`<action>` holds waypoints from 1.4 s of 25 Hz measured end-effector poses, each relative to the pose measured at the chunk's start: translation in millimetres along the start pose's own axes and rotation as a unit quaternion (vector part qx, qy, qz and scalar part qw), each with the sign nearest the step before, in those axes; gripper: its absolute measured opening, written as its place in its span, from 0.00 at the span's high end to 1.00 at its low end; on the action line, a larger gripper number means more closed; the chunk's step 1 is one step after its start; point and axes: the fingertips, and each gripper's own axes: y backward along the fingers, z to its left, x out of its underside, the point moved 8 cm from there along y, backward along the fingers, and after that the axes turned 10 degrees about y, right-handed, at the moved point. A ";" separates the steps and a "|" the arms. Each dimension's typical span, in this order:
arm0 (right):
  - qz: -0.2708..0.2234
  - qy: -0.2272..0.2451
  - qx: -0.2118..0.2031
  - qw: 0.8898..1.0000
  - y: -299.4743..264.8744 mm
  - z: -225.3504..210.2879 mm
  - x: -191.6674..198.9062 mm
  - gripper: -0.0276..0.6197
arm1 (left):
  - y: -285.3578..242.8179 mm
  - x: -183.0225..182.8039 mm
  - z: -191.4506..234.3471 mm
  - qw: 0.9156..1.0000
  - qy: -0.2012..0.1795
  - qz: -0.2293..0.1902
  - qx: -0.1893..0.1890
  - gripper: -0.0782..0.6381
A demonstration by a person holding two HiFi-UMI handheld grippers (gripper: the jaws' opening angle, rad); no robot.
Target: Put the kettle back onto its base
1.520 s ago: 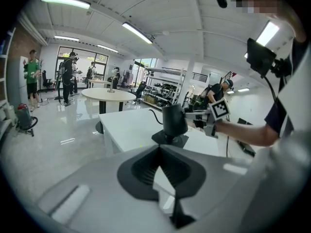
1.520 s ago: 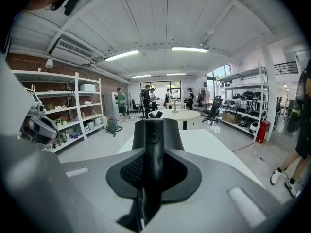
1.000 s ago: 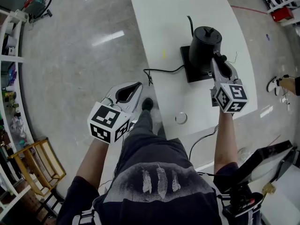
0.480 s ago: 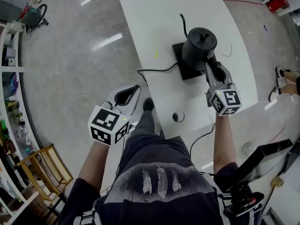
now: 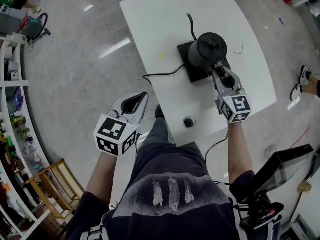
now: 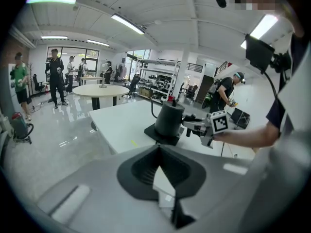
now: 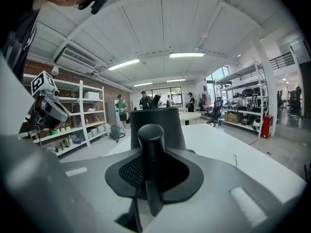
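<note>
The black kettle stands upright on its flat black base on the white table. My right gripper reaches it from the near side. In the right gripper view the kettle's handle sits between the jaws with the body just beyond. The jaws have just been opening a little, and the pads still touch the handle. My left gripper hangs shut and empty over the floor, left of the table. The left gripper view shows the kettle and the right gripper from the side.
A black power cord runs from the base over the table's left edge. A small dark round thing lies near the table's front edge. Shelves line the left side. Several people stand far off by a round table.
The right gripper has come down with the kettle, which now rests squarely on the base. The left gripper has stayed in place.
</note>
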 end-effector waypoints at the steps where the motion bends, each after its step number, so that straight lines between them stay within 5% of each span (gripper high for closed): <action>1: -0.001 0.000 0.000 1.000 -4.2 -1.0 2.5 0.85 | -3.7 -0.5 1.0 1.000 0.000 0.001 -0.002 0.89; 25: 0.004 -0.035 -0.024 0.999 2.1 -10.6 16.3 0.82 | -23.6 -0.3 -45.3 1.000 -0.028 0.002 0.013 0.89; 28: 0.008 -0.036 -0.032 0.999 6.0 -12.6 16.7 0.74 | -27.5 2.2 -46.3 1.000 -0.026 0.002 0.012 0.89; 31: 0.009 -0.033 -0.055 0.998 14.5 -13.4 15.8 0.49 | -32.4 1.4 -50.4 1.000 -0.028 0.002 0.013 0.89; 35: 0.005 -0.017 -0.054 0.998 33.4 -21.7 9.6 0.45 | -41.1 -5.2 -60.8 0.999 -0.037 0.001 0.020 0.89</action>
